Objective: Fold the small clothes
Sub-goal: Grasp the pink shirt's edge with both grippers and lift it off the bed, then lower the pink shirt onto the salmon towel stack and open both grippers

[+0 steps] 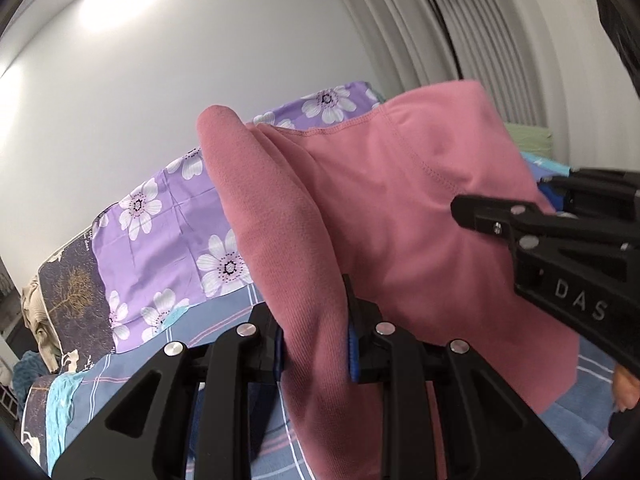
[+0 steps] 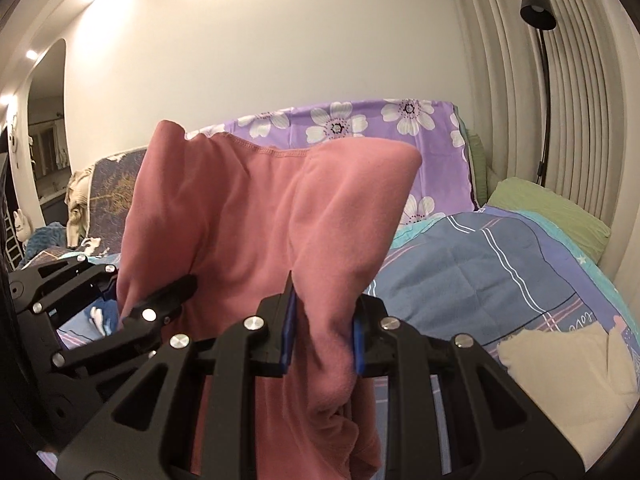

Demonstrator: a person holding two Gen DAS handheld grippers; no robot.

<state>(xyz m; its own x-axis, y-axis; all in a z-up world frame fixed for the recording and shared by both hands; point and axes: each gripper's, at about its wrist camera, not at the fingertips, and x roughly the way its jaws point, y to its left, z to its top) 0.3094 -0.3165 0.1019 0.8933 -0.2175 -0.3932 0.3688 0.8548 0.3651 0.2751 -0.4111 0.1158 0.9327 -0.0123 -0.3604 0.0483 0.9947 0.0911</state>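
Both grippers have us clamped onto one pink garment (image 1: 400,208), held up off the bed. Our left gripper (image 1: 316,344) has its blue pads (image 1: 353,354) pressed on a thick rolled fold of the cloth, jaws only narrowly apart, and the fabric fills the gap so fully that we cannot see the inner faces of the pads. Our right gripper (image 2: 324,336) pinches a bunched edge the same way, with cloth spilling down through its frame and hiding whatever lies directly beneath.

In the left wrist view the right gripper enters from the right edge, its body cut off by the frame; lettering on it is only partly readable. A bit of a hand shows at the lower right, blurred. In the right wrist view the left gripper shows at the lower left, one finger lying against the pink cloth, its other finger hidden behind it.

Behind the garment we see a blue plaid blanket (image 2: 480,272), a purple flowered sheet (image 2: 360,120), a green pillow (image 2: 552,208), a cream cloth (image 2: 572,376) cut off at the right, and a black floor lamp (image 2: 538,4). Items at the far left are too small to make out.
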